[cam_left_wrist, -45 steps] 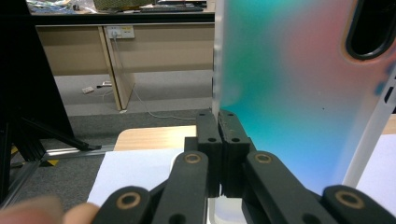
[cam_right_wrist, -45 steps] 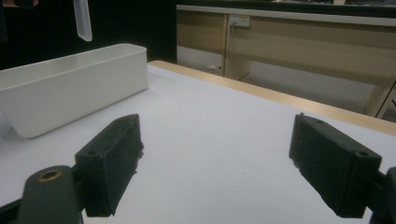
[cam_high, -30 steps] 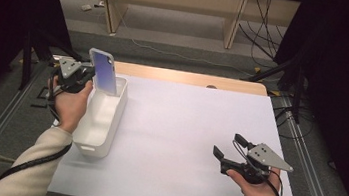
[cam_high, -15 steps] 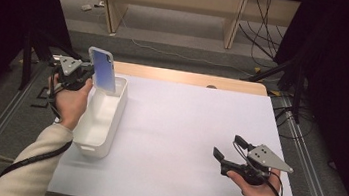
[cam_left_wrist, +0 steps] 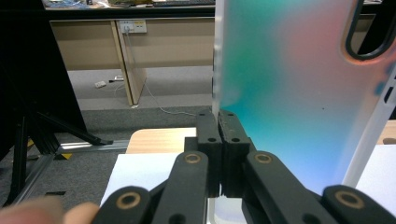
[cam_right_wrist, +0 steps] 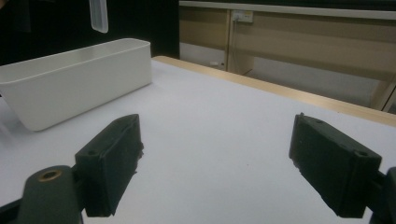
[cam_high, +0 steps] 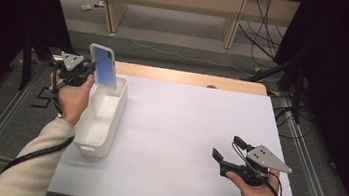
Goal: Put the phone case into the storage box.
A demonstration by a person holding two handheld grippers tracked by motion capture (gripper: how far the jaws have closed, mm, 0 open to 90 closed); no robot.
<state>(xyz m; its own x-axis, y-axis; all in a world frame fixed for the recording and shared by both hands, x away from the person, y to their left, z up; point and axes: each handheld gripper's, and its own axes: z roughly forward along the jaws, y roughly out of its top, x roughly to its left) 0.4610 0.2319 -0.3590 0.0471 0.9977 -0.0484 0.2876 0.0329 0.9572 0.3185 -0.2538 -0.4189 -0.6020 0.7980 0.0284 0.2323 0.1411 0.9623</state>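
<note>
Case: a translucent phone case (cam_high: 104, 65) with a blue-to-pink tint is hanging upright in the air, just above the far end of the bin. In the left gripper view the case (cam_left_wrist: 299, 88) is showing its teal and pink back, with a dark-rimmed camera cutout at the upper right.
Left gripper: the left gripper (cam_high: 79, 72) is pinching the case by one edge; in its own view the two black jaws are pressing together on the case's lower left edge (cam_left_wrist: 219, 140), with almost no gap between them.
Left hand: the left hand (cam_high: 73, 96) is gripping the tool beside the bin's far left side, a cream sleeve trailing toward the near table edge.
Bin: a long white bin (cam_high: 99, 136) is sitting on the left part of the table, its length running away from the person. In the right gripper view the bin (cam_right_wrist: 70, 84) is standing off to the left, with the case's lower end hanging above it.
Right gripper: the right gripper (cam_high: 227, 150) is resting near the table's near right corner, well apart from the bin, jaws spread wide with nothing between them (cam_right_wrist: 215, 163).
Table: a white table (cam_high: 188, 130) is lying under everything, with a wooden strip along its far edge.
</note>
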